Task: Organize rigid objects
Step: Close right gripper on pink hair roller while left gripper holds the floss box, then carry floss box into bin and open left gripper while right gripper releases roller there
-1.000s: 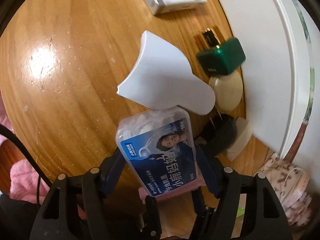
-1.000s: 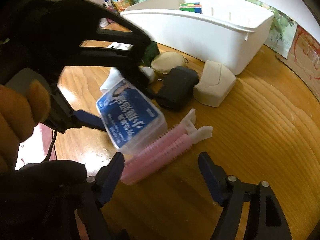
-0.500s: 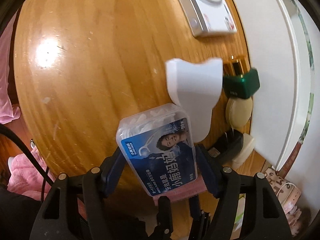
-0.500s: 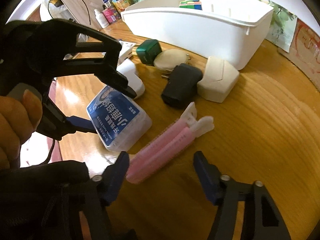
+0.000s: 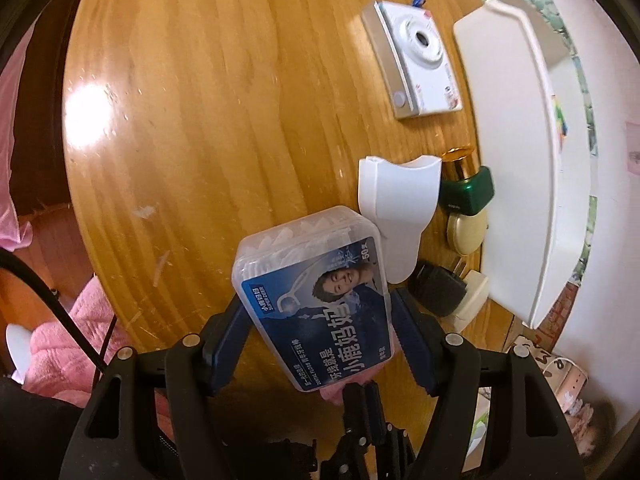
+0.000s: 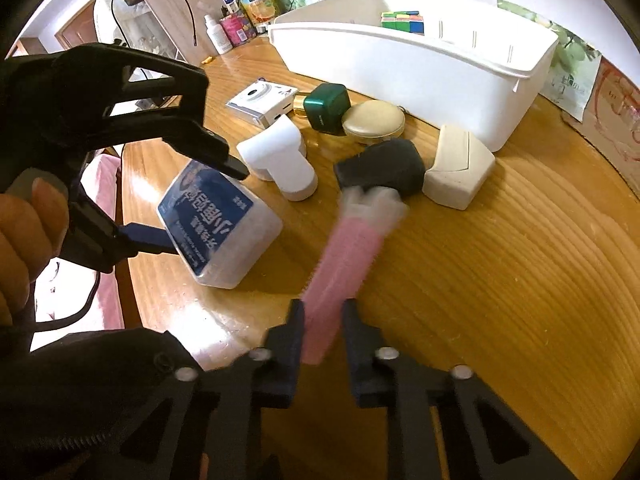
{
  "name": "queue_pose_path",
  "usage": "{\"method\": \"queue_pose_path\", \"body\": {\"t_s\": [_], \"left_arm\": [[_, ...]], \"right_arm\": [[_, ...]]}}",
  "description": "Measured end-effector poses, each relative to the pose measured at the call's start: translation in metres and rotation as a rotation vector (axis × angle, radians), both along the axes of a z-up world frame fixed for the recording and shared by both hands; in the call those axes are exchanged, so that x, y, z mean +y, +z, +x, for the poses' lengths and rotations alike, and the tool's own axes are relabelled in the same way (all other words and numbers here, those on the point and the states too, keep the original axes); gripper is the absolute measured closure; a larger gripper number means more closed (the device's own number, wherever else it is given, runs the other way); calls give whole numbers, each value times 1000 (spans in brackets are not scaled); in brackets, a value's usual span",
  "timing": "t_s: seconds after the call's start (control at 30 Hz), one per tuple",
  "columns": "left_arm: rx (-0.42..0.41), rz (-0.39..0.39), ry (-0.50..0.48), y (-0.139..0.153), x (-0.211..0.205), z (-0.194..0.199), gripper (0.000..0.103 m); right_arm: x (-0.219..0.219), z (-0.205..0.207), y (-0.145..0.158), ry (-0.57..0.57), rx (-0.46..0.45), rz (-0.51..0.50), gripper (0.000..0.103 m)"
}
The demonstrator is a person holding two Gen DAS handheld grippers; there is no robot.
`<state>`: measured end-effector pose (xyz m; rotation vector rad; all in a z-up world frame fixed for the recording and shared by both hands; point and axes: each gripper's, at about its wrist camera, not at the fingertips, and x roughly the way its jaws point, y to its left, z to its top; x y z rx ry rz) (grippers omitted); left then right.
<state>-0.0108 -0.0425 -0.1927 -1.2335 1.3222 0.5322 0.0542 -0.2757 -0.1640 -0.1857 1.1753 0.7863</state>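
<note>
My left gripper is shut on a clear dental floss box with a blue label, held above the round wooden table. The box also shows in the right wrist view, with the left gripper around it. My right gripper is shut on a pink hair clip, which points towards a black charger. A white storage bin stands at the back, also seen in the left wrist view.
On the table lie a white camera, a white curved holder, a green bottle, a cream compact and a cream box. A colour cube sits in the bin. Bottles stand far back.
My right gripper has closed on the pink hair clip and turned it towards the charger. My left gripper has lifted the floss box higher above the table.
</note>
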Motion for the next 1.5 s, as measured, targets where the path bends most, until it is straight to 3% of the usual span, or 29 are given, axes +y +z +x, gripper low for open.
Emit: {"method": "queue_pose_path", "body": {"t_s": [0.3,0.6,0.63,0.8,0.9,1.1,1.17,1.2,1.23,1.5], "left_arm": [[-90,97,-47,31,19,-10,31],[-145,200,-105,51,45,-14,31],[-153,208,-112,55,48,-13,31],[-188,252,-154,67,59,-3,31],[-220,284,-194,78,63,5,32],[-292,354,-315,97,64,21,31],[-312,384,-355,103,64,24,31],[-324,399,-373,106,64,26,32],[-339,422,-395,110,63,28,32],[-424,537,-514,131,64,37,31]], "right_arm": [[-2,-11,0,-71,48,28,95],[-17,1,19,-240,138,204,99],[-19,2,23,-255,142,219,103],[-18,9,42,-306,120,278,103],[-12,10,49,-311,77,265,103],[6,10,31,-336,126,170,97],[12,9,22,-333,149,135,84],[14,8,18,-333,158,115,69],[17,6,14,-336,168,88,62],[39,-2,-10,-339,215,-86,62]]}}
